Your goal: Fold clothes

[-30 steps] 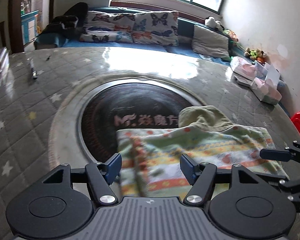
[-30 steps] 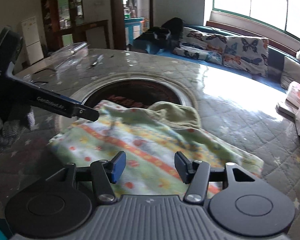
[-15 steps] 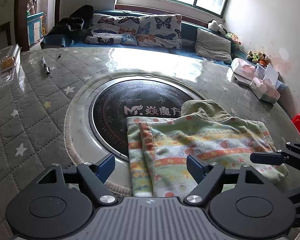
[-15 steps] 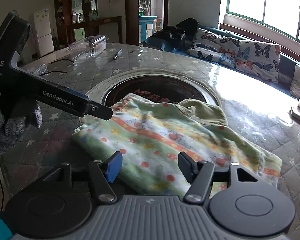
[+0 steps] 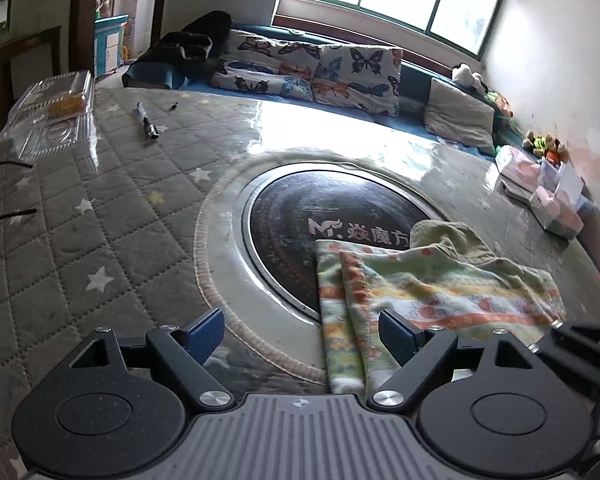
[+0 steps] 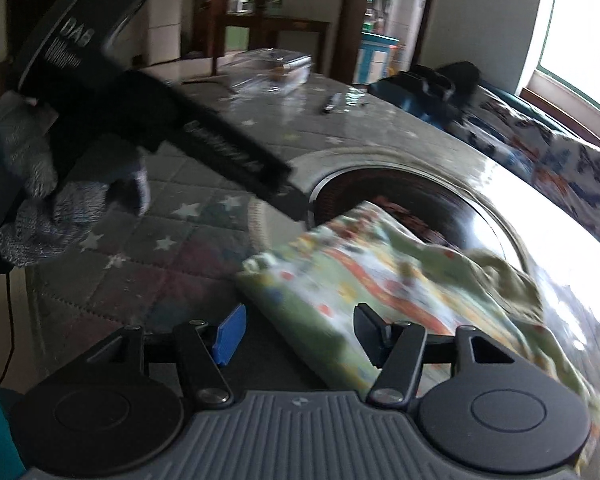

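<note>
A folded green garment (image 5: 432, 288) with orange stripes and red fruit prints lies on the round table, half over the dark inset hotplate (image 5: 320, 208). An olive part (image 5: 452, 236) sticks out at its far side. My left gripper (image 5: 300, 332) hovers over the garment's left edge. Its jaws are opening, and only that edge shows below them, not pressed. In the blurred right wrist view, my right gripper (image 6: 300, 332) hangs above the garment's (image 6: 380, 280) near corner. Its jaws are closing, clear of the fabric. A gloved hand (image 6: 40, 200) holds the left gripper (image 6: 292, 200) there.
The table's grey quilted star cover (image 5: 100, 220) lies under glass. A clear plastic box (image 5: 52, 108) and a pen (image 5: 146, 120) sit at the far left. Tissue packs (image 5: 548, 200) sit at the right rim. Behind is a sofa with butterfly cushions (image 5: 320, 68).
The left gripper drew back and left off the garment while its jaws widened. The right gripper swung and rolled toward the garment's left corner. The garment stayed put.
</note>
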